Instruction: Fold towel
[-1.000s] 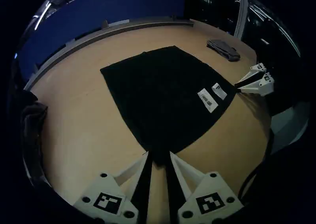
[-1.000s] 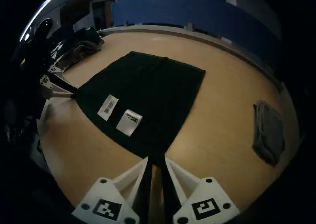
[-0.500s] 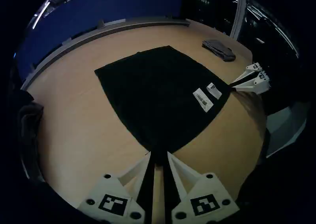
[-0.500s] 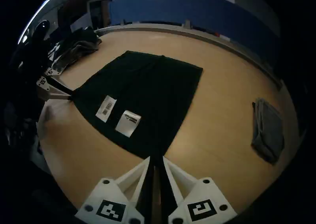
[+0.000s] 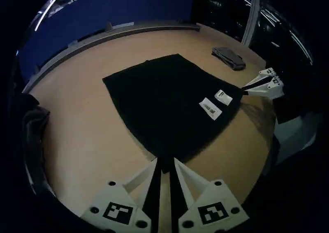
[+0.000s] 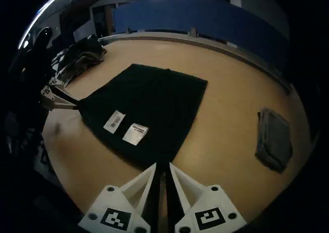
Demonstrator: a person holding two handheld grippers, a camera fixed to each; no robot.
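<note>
A black towel (image 5: pixel 168 97) (image 6: pixel 152 105) lies spread on the wooden table, with two white labels (image 5: pixel 216 103) (image 6: pixel 125 128) near its front edge. My left gripper (image 5: pixel 165 169) is shut on one near corner of the towel. In the right gripper view that same gripper (image 6: pixel 76 105) appears at the left, pinching its corner. My right gripper (image 6: pixel 163 169) is shut on the other near corner, and it appears at the right of the left gripper view (image 5: pixel 246 90). The front edge hangs slightly lifted between the two corners.
A folded grey cloth (image 6: pixel 273 138) (image 5: pixel 229 57) lies on the table to the right of the towel. A dark heap of fabric (image 6: pixel 80 52) sits at the far left. A blue partition (image 5: pixel 103 15) runs along the table's back edge (image 5: pixel 123 29).
Both grippers have risen a little with the towel's near corners, and the front edge now casts a shadow on the table. The far part of the towel still lies flat.
</note>
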